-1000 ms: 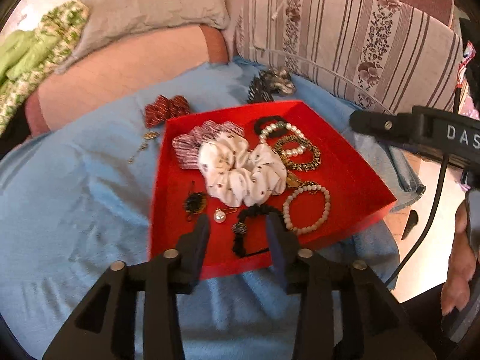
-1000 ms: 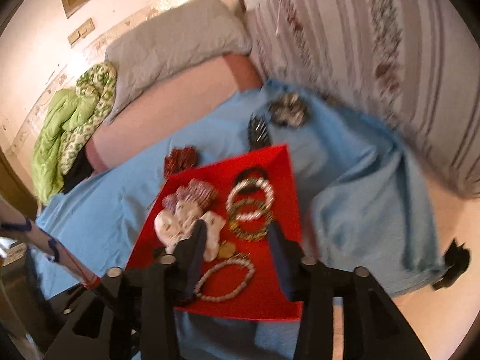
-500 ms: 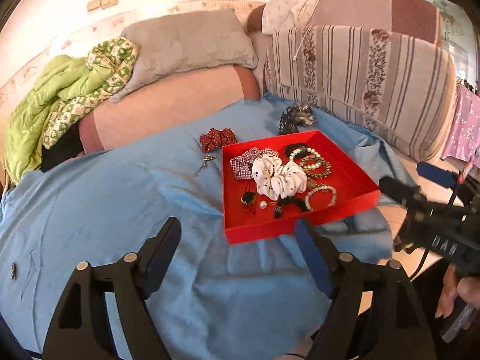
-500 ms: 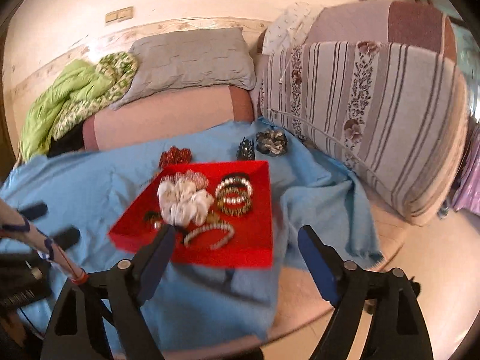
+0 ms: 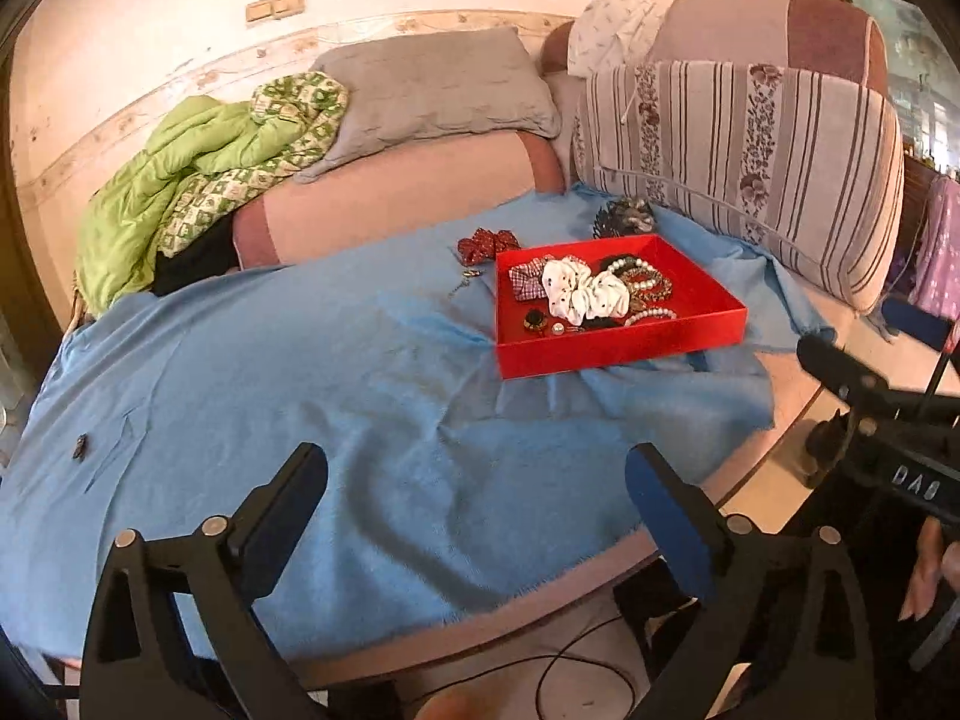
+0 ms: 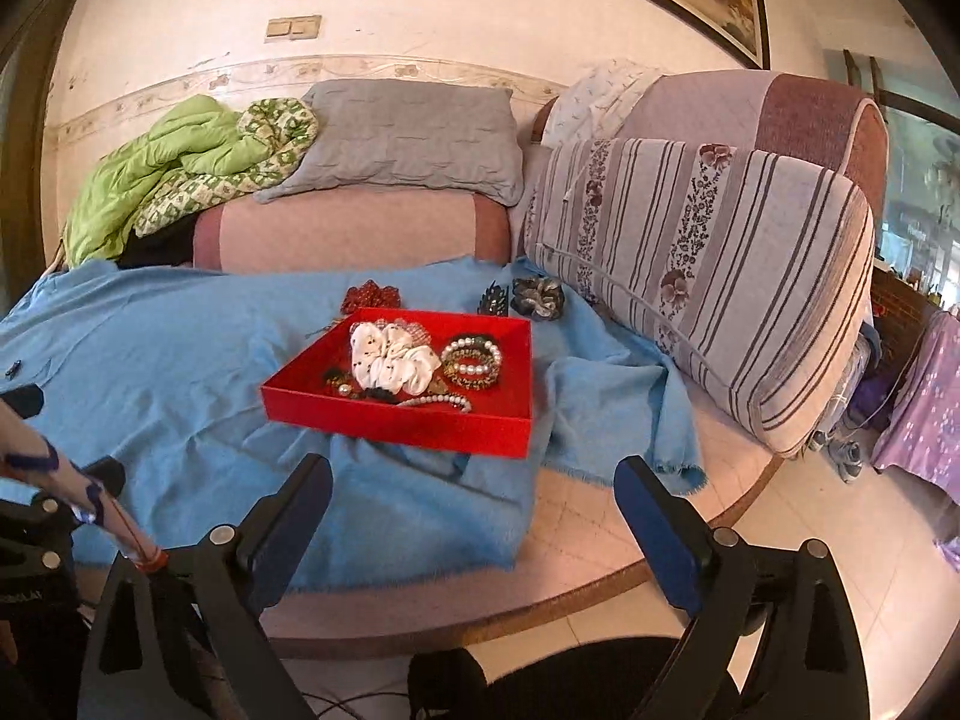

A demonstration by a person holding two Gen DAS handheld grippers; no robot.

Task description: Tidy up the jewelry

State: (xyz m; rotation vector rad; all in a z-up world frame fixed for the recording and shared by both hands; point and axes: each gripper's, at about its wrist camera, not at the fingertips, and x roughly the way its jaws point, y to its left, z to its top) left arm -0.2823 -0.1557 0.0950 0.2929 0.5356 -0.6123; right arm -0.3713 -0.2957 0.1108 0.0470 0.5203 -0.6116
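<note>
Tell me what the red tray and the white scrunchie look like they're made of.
Red tray: probably matte cardboard or thin plastic, judging by its flat, thin walls and dull surface. White scrunchie: soft fabric, gathered into puffy folds, with small dark dots.

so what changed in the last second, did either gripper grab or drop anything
Both grippers pulled back from the red tray and their jaws opened wide: the left gripper and the right gripper now hang empty over the blue cloth. Nothing was seen grabbed or dropped. The white scrunchie, the bracelets and the red bow outside the tray lie as before.
</note>
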